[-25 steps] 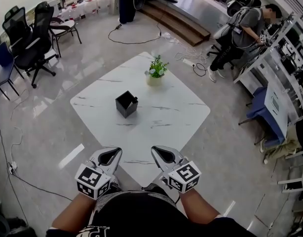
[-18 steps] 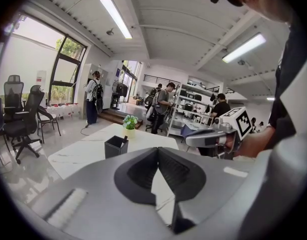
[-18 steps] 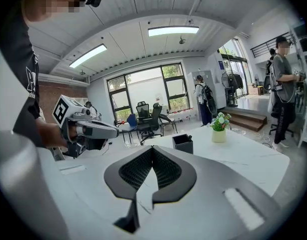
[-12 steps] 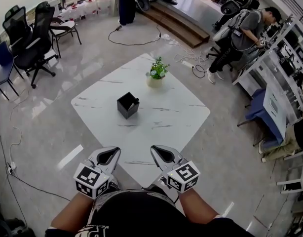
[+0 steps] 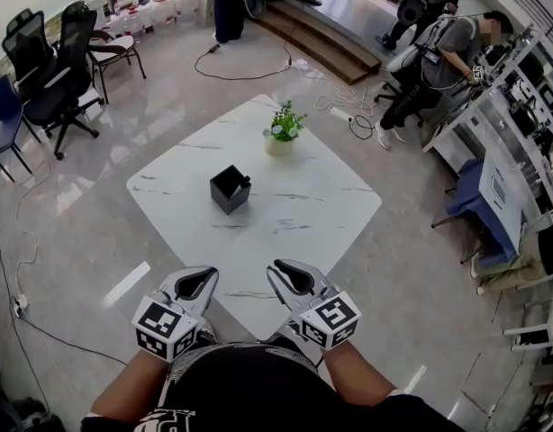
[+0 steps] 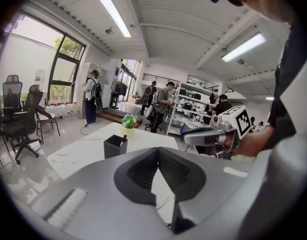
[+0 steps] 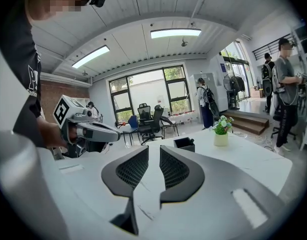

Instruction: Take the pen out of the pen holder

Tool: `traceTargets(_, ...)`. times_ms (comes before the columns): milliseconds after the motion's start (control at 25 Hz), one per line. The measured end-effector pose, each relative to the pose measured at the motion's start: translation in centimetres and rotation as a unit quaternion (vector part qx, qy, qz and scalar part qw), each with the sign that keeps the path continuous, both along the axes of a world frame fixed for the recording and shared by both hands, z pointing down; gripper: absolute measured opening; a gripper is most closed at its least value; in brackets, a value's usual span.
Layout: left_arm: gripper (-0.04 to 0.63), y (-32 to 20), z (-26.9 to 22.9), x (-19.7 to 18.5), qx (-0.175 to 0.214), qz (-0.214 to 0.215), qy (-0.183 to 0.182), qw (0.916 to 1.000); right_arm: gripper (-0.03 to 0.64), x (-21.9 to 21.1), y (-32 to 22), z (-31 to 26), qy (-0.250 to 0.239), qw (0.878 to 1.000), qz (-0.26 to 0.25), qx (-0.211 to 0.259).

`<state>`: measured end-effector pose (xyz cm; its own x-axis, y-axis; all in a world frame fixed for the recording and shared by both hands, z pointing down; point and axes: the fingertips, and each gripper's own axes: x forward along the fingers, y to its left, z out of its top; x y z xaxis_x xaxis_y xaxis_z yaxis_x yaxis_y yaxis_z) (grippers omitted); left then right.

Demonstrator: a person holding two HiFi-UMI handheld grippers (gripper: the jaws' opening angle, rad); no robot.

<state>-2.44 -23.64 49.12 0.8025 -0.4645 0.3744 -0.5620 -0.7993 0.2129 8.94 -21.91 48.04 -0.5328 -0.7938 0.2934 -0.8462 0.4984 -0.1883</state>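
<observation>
A black square pen holder stands near the middle of the white marble table, with a dark pen sticking out at its right corner. It also shows far ahead as the holder in the left gripper view and the holder in the right gripper view. My left gripper hovers at the table's near corner, tips touching, empty. Beside it, my right gripper shows a narrow gap between its tips, nothing in it. Both are well short of the holder.
A small potted plant stands on the table beyond the holder. Office chairs sit at the far left, cables lie on the floor, and people work at shelves on the right.
Both grippers stay at the table's near corner; the right one has edged slightly left. The holder and pen have not moved.
</observation>
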Motion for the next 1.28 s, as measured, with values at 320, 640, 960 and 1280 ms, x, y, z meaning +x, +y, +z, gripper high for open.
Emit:
traceTargets(320,0.057,0.1,0.1,0.3,-0.002,-0.002,0.0,1.0,0.067,-0.1,-0.1,0.2,-0.001,1.0,-0.005,0.003)
traceTargets(640,0.057,0.3,0.1,0.2,-0.001,-0.008,-0.001,1.0,0.067,0.3,-0.2,0.3,0.004,1.0,0.0,0.003)
traceTargets(960,0.057,0.6,0.0,-0.2,-0.001,-0.016,-0.004,0.9999,0.067,1.7,-2.1,1.2,0.025,1.0,0.01,-0.003)
traceTargets(1280,0.057,0.6,0.1,-1.6,0.002,-0.037,-0.009,0.9993,0.067,3.2,-7.4,3.1,0.031,0.999,0.024,-0.024)
